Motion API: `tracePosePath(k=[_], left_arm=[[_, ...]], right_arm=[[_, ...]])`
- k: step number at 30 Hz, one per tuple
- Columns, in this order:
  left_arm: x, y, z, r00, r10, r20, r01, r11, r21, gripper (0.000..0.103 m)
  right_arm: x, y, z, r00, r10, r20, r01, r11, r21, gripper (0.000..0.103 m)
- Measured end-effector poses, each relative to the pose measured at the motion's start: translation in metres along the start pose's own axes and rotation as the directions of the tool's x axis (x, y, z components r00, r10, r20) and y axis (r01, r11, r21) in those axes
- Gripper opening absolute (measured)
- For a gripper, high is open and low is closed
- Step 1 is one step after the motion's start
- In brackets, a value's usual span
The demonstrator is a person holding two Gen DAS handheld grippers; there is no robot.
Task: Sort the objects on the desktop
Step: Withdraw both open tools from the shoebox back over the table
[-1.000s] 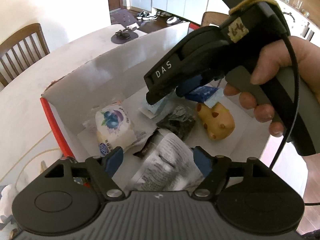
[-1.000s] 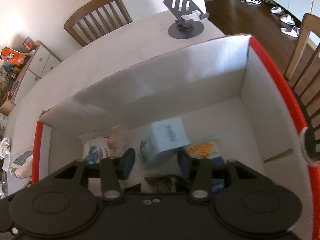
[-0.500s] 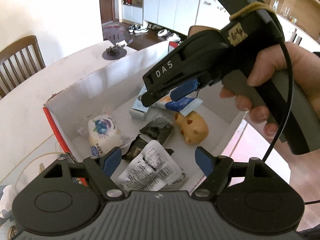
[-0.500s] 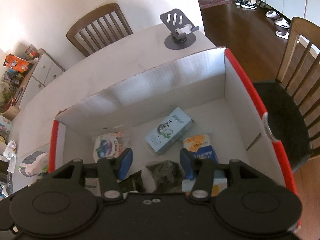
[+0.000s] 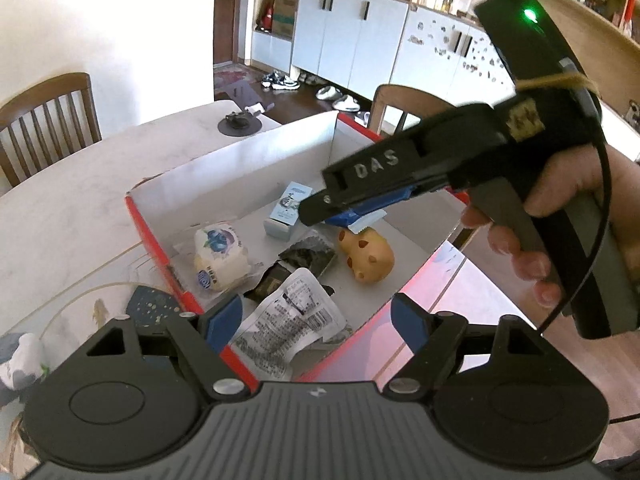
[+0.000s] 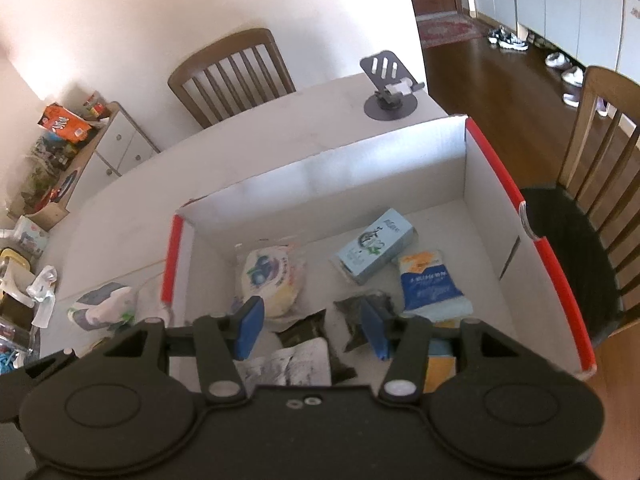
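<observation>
Red-edged white cardboard box (image 6: 492, 160) on the table held a pale blue carton (image 6: 374, 250) and snack packets. Both the left gripper (image 5: 316, 320) and right gripper (image 6: 312, 326) hovered above, jaws opening, nothing between them.

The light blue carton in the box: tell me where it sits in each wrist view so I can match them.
Left wrist view: the light blue carton lies mid-frame by the box's far wall, its right end hidden behind the right gripper.
Right wrist view: light blue carton right of centre, on the box floor.
Shared landmark: the round blueberry-print packet, left of the carton in both.
</observation>
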State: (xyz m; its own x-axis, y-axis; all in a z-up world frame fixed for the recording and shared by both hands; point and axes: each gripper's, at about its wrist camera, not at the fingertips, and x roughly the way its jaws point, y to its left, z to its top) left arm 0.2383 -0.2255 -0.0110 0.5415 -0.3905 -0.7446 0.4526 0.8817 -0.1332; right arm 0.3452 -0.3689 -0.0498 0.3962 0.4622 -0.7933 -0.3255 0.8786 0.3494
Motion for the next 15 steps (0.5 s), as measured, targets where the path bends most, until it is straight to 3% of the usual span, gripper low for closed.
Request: tracePosePath(k=[3, 15], left_arm=[[-0.011, 0.005, -0.005, 1.0, -0.006, 0.02, 0.006, 1.0, -0.015, 0.083], [-0.044, 0.024, -0.029, 0.998, -0.015, 0.054, 0.016, 1.0, -0.027, 0.084]], right_arm=[[-0.009, 0.006, -0.009, 1.0, -0.003, 0.023, 0.003, 1.0, -0.01, 0.059], [-0.033, 0.037, -0.042, 0.993, -0.05, 0.111, 0.057, 0.996, -0.067, 0.063]])
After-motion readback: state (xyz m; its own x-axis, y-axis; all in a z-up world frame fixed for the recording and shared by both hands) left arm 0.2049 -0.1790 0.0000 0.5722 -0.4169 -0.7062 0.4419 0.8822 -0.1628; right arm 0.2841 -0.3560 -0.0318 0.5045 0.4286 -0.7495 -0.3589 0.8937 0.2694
